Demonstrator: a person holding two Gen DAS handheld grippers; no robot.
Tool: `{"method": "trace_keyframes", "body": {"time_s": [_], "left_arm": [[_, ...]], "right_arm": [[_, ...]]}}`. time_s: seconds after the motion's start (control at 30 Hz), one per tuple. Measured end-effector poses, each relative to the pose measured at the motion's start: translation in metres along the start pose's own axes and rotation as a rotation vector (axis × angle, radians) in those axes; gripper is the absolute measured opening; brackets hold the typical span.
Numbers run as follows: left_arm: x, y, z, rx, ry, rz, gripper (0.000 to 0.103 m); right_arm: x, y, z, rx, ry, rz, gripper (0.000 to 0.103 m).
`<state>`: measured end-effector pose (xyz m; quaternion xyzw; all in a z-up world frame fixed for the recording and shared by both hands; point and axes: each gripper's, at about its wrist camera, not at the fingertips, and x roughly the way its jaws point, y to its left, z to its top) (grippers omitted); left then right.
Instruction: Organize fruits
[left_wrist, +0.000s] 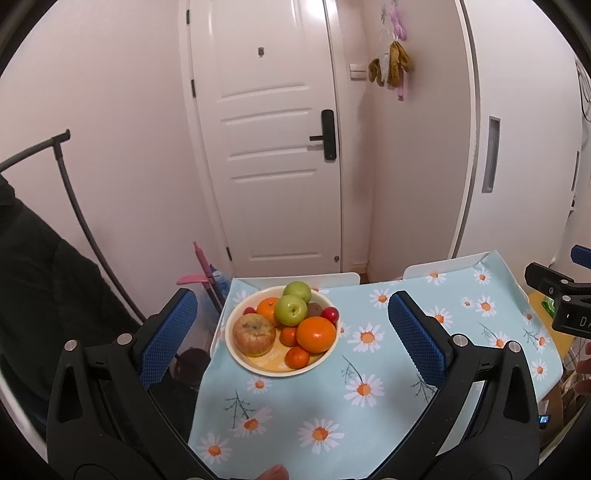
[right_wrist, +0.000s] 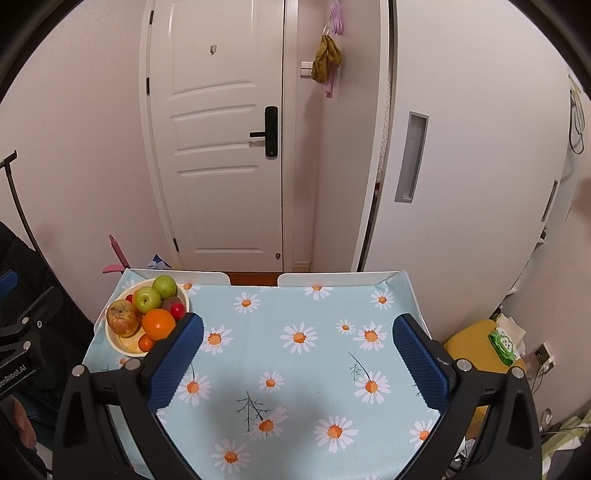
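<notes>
A cream bowl (left_wrist: 236, 360) (right_wrist: 112, 341) full of fruit sits at the far left corner of the table. It holds two green apples (left_wrist: 291, 309) (right_wrist: 147, 298), a large orange (left_wrist: 317, 334) (right_wrist: 159, 324), a mottled brownish apple (left_wrist: 254, 334) (right_wrist: 123, 317), small tangerines (left_wrist: 297, 357) and small red fruits (left_wrist: 330, 314). My left gripper (left_wrist: 291, 339) hovers open above the table, with the bowl showing between its blue pads. My right gripper (right_wrist: 297, 356) is open too, over the bare cloth right of the bowl. Neither holds anything.
The table wears a light blue daisy cloth (left_wrist: 332, 406) (right_wrist: 295, 369) with white raised edges at the back. A white door (left_wrist: 266, 147) stands behind. A yellow stool with a green tissue pack (right_wrist: 502, 343) sits right of the table. Dark clothing (left_wrist: 44, 288) hangs at left.
</notes>
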<state>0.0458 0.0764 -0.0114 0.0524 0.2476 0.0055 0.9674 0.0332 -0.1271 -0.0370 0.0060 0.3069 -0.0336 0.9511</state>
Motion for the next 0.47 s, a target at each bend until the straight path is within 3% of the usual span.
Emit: {"method": "trace_keyframes", "body": {"time_s": [0.47], "left_arm": [[0.0051, -0.0048, 0.0009, 0.009, -0.019, 0.022, 0.103]], "right_arm": [[0.0042, -0.0030, 0.0018, 0.008, 0.003, 0.000, 0.102]]}}
